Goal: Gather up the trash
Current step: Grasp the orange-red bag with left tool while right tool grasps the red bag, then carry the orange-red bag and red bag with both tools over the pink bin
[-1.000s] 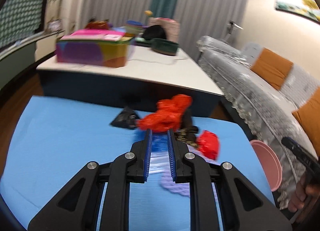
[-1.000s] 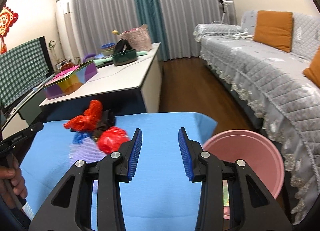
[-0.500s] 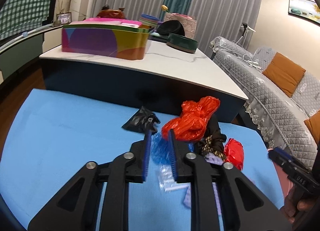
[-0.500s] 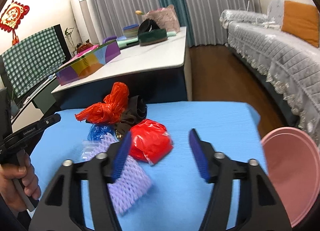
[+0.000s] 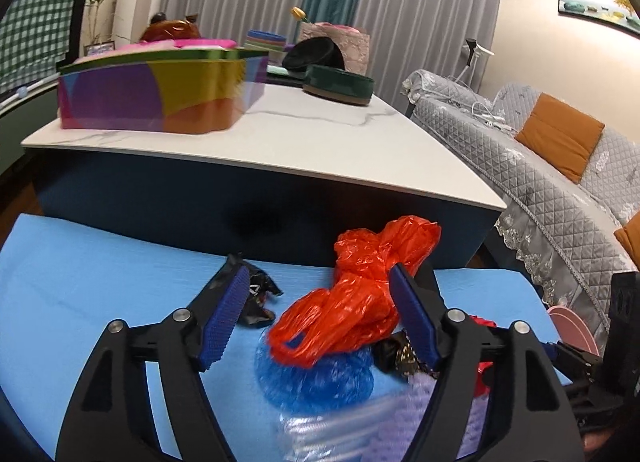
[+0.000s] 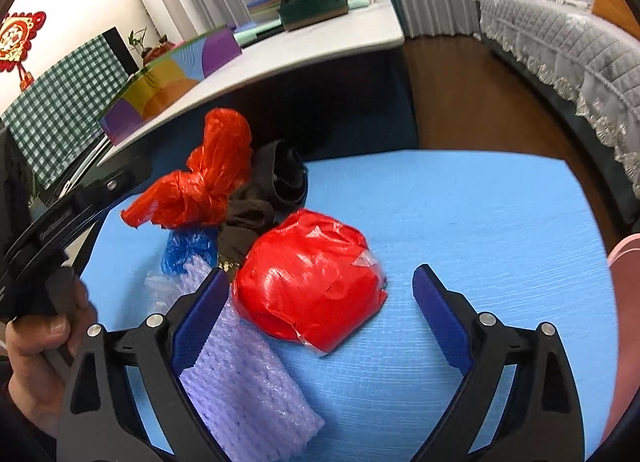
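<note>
You are spreading both jaw sets. The left gripper (image 5: pixel 318 312) is straddling the crumpled orange-red plastic bag (image 5: pixel 360 302); the right gripper (image 6: pixel 320 298) is flanking the taped red plastic ball (image 6: pixel 310 282), just beside that bag, pads not touching, on the blue mat (image 6: pixel 480 222).

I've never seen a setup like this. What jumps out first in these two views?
A heap of crumpled trash on the blue mat: an orange-red plastic bag lies ahead between the left gripper's open fingers, and a round red wrapped bundle sits between the right gripper's wide-open fingers. Both grippers' jaws have just been opening; neither presses anything. A pale purple foam net lies beside the red bundle.
</note>
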Motion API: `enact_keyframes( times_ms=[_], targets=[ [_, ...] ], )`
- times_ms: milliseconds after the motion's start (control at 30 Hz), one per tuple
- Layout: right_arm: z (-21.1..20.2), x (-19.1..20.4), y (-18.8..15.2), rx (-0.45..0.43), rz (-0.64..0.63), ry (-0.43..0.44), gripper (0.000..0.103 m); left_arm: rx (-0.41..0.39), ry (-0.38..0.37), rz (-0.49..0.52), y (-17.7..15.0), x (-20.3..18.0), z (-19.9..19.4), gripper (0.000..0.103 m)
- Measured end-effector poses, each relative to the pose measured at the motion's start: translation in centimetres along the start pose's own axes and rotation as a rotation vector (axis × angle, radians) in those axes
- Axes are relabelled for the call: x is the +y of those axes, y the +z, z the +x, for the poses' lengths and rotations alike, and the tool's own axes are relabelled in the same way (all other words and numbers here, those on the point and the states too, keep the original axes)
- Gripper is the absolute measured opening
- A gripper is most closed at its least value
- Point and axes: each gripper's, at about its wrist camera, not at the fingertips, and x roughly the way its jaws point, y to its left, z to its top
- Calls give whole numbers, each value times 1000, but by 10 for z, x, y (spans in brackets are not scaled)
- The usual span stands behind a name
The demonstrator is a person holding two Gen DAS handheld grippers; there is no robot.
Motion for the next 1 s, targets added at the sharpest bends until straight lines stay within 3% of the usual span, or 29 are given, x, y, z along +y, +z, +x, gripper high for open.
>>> enact_keyframes(
  times_ms=[100,167,267,300,433,1000],
  targets=[
    [5,1,-4,24,-18,-1,91,41,-3,0,-1,-2,13,70],
    [5,1,-4,28,-18,14,81,72,-5,13,-4,-5,20,65],
    [2,4,-4,21,-39,9,76,73,-38,21,-4,-7,18,41],
    [2,5,-4,19,-43,12,75,74,-41,32,-4,-9,17,28],
    [-11,8,-4,-17,-60,-11,74,88,-44,63,-3,-17,12,17],
    [-83,7,-8,-155,-68,-86,74,-14,3,90,3,-30,-61,13]
  ],
)
